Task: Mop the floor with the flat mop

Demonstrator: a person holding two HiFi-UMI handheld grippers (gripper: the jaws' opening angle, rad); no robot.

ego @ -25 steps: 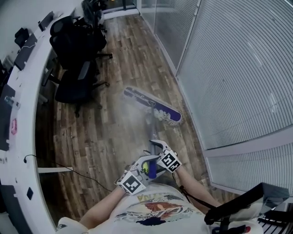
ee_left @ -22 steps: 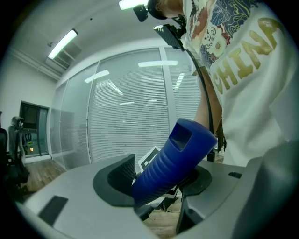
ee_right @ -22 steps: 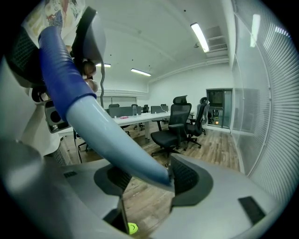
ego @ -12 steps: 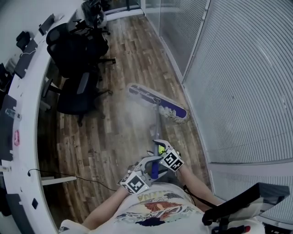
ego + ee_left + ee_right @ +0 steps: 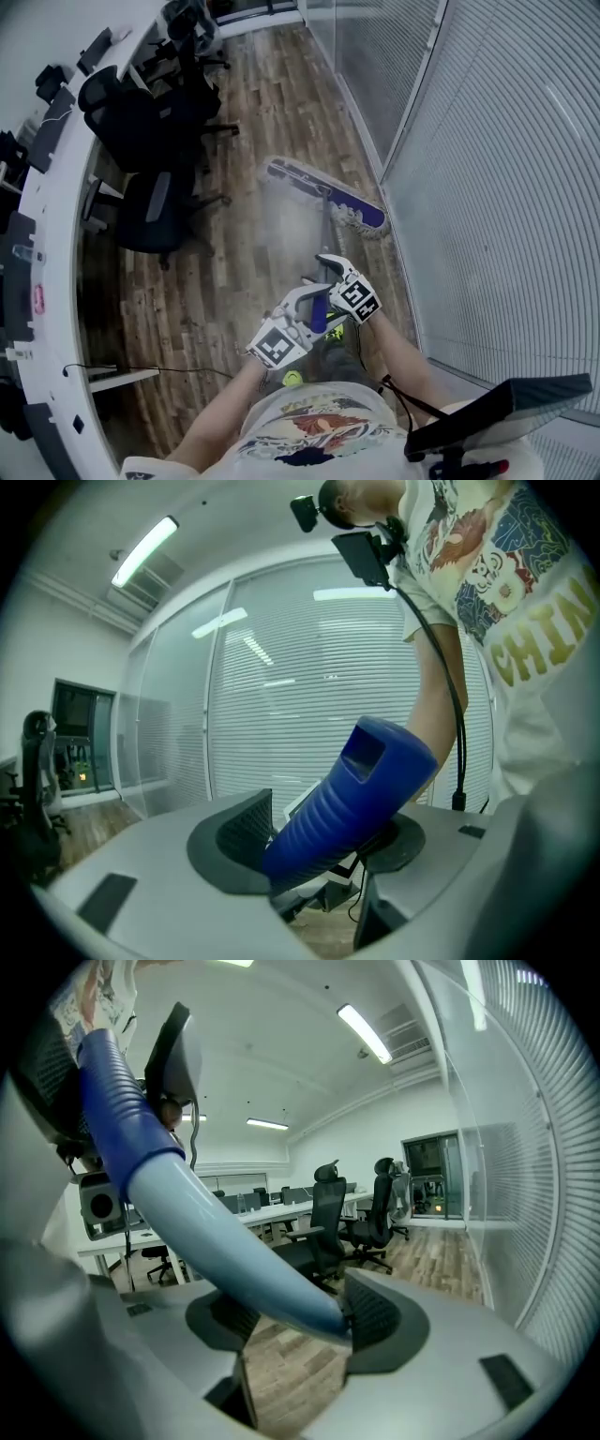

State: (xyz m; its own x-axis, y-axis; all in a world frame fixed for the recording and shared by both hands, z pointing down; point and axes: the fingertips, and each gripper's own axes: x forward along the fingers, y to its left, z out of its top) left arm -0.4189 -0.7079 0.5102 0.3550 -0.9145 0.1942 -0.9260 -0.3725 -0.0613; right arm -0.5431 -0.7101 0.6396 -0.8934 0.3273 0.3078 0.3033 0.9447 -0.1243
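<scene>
Jaws of the left gripper (image 5: pixel 319 838) pinch the ribbed blue grip (image 5: pixel 349 797) of the flat mop (image 5: pixel 323 192). Those of the right gripper (image 5: pixel 298 1321) have just been opening and stand spread, with the pale pole (image 5: pixel 220 1246) loose between them. The mop rests flat on the wooden floor (image 5: pixel 234 272), near the blind-covered glass wall (image 5: pixel 487 169).

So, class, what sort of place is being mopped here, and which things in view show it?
Most likely an open-plan office: black swivel chairs stand along a long white desk, the wood-look floor runs between them, and slatted blinds cover a partition wall.
</scene>
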